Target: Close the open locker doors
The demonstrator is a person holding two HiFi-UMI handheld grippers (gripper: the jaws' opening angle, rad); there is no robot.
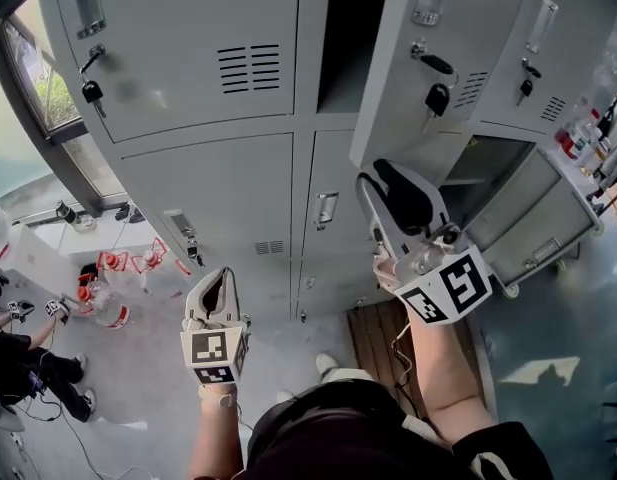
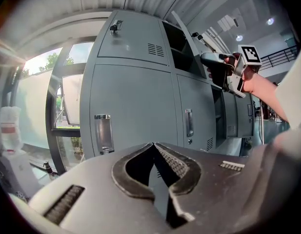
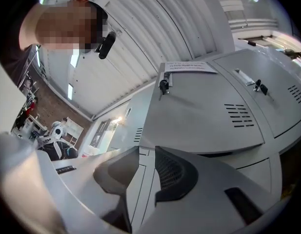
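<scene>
Left gripper [image 1: 224, 274] was shut with nothing in it, low in front of the closed middle doors of the locker bank [image 1: 208, 193]. Right gripper [image 3: 146, 151] had its jaws apart, clamped on nothing; only locker panels showed through the gap. It sat just under the lower edge of the upper open door [image 1: 413, 58], which stood swung out from the dark compartment [image 1: 350, 38] in the bank's top row, key [image 1: 437, 98] hanging in its lock. Contact with that door: couldn't tell. The second open door [image 1: 548, 218] hung out near the bank's right edge, one row lower.
</scene>
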